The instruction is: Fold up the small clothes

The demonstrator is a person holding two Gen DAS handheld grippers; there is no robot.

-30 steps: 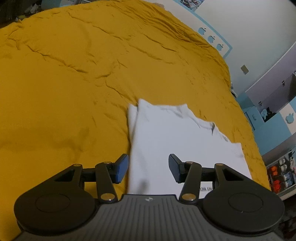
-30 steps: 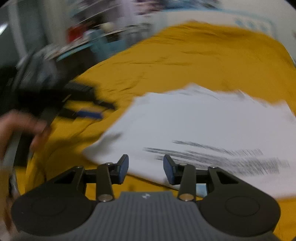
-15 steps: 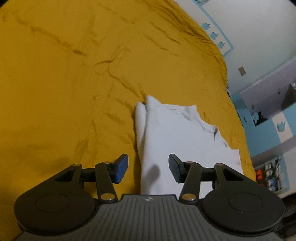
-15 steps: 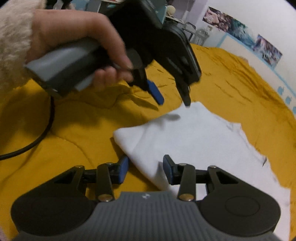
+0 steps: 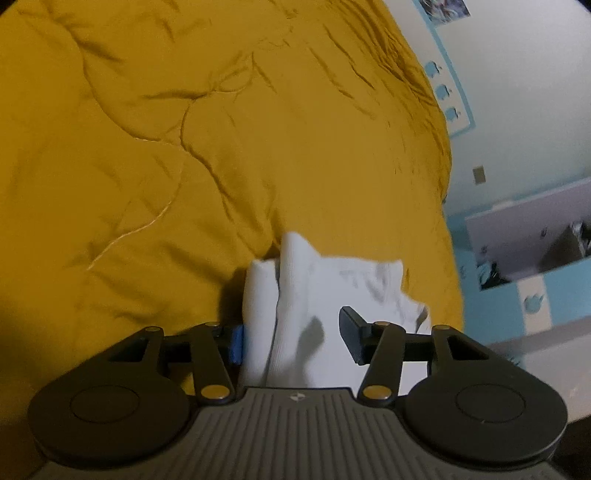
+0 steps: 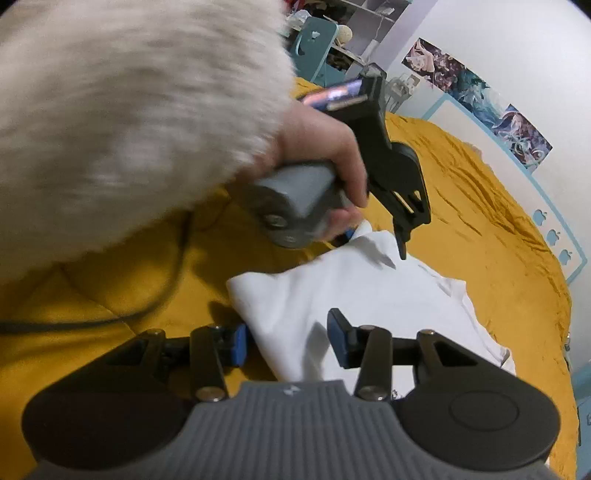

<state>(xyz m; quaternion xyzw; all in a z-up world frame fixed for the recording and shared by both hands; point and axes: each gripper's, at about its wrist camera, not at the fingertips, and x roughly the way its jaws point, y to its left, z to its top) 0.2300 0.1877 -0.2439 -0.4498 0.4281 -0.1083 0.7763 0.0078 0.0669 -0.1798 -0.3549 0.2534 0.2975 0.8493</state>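
Note:
A white folded garment (image 5: pixel 332 288) lies on a mustard-yellow quilt (image 5: pixel 166 147). My left gripper (image 5: pixel 293 338) is low over the garment's thick folded edge. Its jaws are opening with the layered edge between them; the left blue pad (image 5: pixel 236 343) sits against the cloth and the right pad stands off it. In the right wrist view my right gripper (image 6: pixel 286 341) is open, straddling the near corner of the garment (image 6: pixel 351 295). The left gripper (image 6: pixel 375 243) shows there too, held by a hand in a fluffy pale sleeve (image 6: pixel 129 129), at the garment's far corner.
The quilt (image 6: pixel 480 206) covers the whole bed, wrinkled all round the garment. A dark cable (image 6: pixel 110 321) trails over it at the left. A white wall with posters (image 6: pixel 480 92) and blue trim runs behind; shelves (image 6: pixel 369 33) stand beyond the bed.
My left gripper has sunk and come right up to the garment's folded edge. The right gripper has rolled and settled at the near corner; the sleeve now fills its upper left view.

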